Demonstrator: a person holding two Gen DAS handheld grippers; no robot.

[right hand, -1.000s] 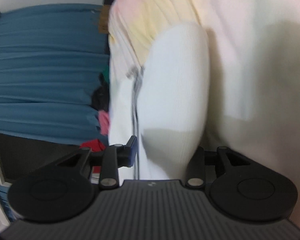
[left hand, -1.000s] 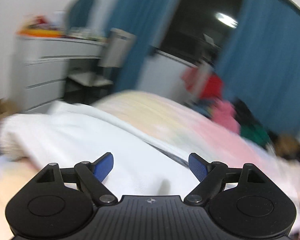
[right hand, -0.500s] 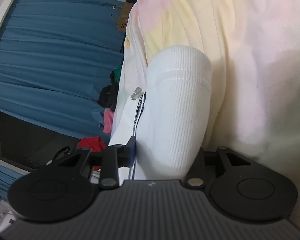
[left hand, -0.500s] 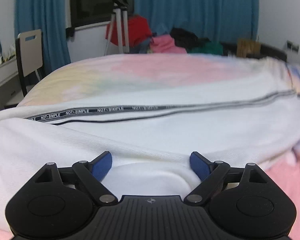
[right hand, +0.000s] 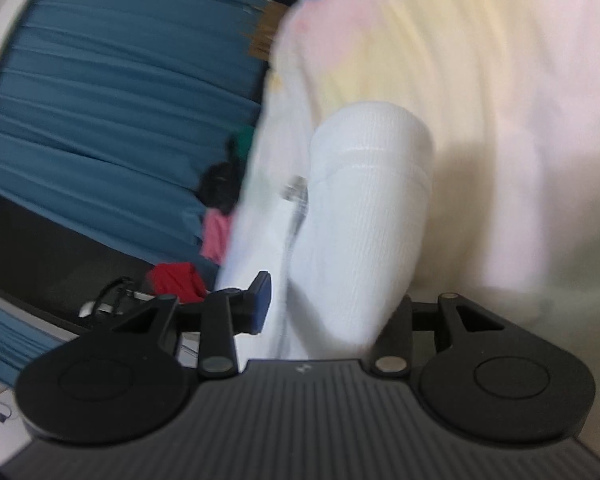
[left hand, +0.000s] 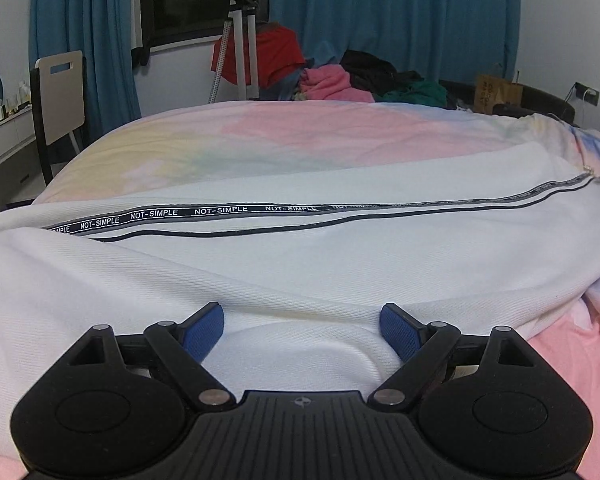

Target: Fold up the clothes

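The white jacket (left hand: 300, 264) is lying spread across the bed (left hand: 260, 140), with its zipper tape reading NOT-SIMPLE running left to right across the middle and the zipper pull sitting near the bed's right side. The left gripper (left hand: 302, 328) is hovering low at the jacket's near hem, jaws standing wide apart with a soft hump of white fabric bulging up between them; the blue pads aren't pressing on the cloth.

The right gripper (right hand: 328, 300) is rolled sideways in a blurry shot, and a ribbed white cuff (right hand: 364, 216) of the jacket is sitting between its jaws. Those jaws have just been opening, and a gap is showing between the left pad and the fabric, so it's looking like a loose hold at best.

Room-wise, the pastel sheet beyond the zipper is lying bare up to the far edge. Past it, a clothes pile (left hand: 340, 80), a tripod (left hand: 240, 40) and blue curtains (left hand: 380, 12) are crowding the wall, with a chair (left hand: 58, 96) at the left.
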